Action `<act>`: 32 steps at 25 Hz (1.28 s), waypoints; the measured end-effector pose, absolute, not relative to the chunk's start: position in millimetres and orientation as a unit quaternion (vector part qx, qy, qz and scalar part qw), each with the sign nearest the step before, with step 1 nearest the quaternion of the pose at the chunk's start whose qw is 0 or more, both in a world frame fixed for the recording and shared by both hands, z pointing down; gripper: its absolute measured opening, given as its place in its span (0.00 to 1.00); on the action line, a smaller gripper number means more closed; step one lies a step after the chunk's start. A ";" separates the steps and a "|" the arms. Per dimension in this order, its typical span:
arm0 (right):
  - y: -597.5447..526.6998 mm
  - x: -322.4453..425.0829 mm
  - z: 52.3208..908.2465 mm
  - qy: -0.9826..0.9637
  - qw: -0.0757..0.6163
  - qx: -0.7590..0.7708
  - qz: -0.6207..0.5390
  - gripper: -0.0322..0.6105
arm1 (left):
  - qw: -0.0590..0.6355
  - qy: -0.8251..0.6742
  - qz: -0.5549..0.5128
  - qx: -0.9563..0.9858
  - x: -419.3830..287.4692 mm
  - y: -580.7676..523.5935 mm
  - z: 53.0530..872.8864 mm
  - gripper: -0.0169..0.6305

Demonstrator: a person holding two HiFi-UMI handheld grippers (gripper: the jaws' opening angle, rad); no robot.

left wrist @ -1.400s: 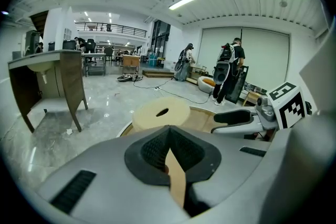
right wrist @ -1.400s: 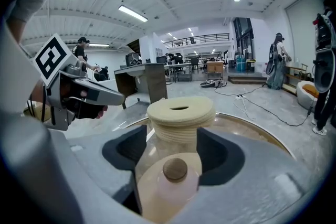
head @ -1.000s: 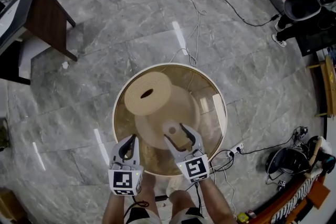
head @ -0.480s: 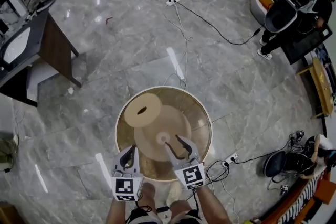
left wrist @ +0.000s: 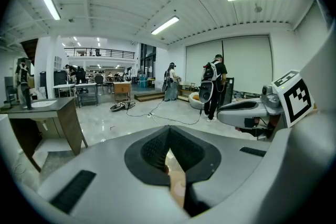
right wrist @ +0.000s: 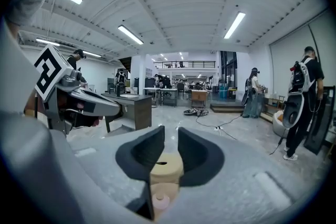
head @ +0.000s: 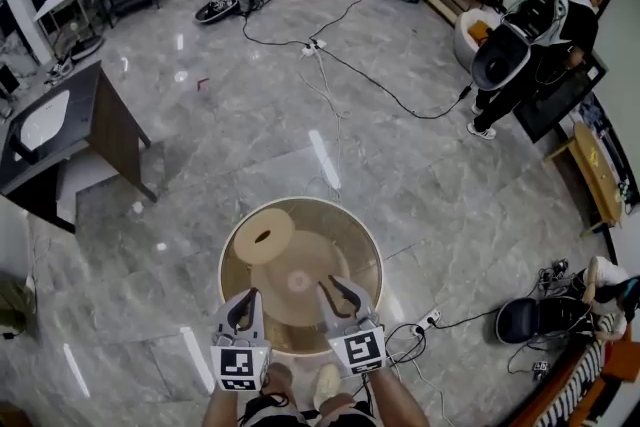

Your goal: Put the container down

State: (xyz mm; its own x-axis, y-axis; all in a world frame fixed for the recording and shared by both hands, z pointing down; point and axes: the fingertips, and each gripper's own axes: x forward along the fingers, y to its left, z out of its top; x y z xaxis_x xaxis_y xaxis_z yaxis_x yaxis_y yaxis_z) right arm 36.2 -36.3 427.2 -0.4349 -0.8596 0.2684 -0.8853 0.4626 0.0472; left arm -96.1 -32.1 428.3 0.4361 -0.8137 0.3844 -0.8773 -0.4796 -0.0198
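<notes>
At the far left stood a dark desk (head: 95, 115) on the grey marble floor (head: 200, 165). Near the person, the left gripper (head: 253, 296) (left wrist: 169, 131) hung over the near edge of the round table (head: 303, 200), its jaws pressed together on nothing. The tan container (head: 265, 237) (right wrist: 166, 165) sat upright on the left, far part of the table top with its slotted top facing up, apart from both grippers. Just right of the left gripper, the right gripper (head: 336, 289) (right wrist: 170, 136) had just been closing; a narrow gap remained between its jaws and nothing was held in it. A black cable (head: 380, 85) trailed across the floor toward a person (head: 540, 25) at the far right.
</notes>
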 end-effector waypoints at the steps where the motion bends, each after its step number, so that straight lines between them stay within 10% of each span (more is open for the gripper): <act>1: -31.7 39.7 417.6 -0.844 0.126 0.520 0.049 0.17 | 0.089 -0.502 0.171 0.843 -93.6 -29.1 419.6 0.05; 32: 143.4 94.9 271.9 -0.835 0.087 0.542 0.035 0.05 | 0.068 -0.537 0.142 0.829 -74.5 143.8 287.7 0.05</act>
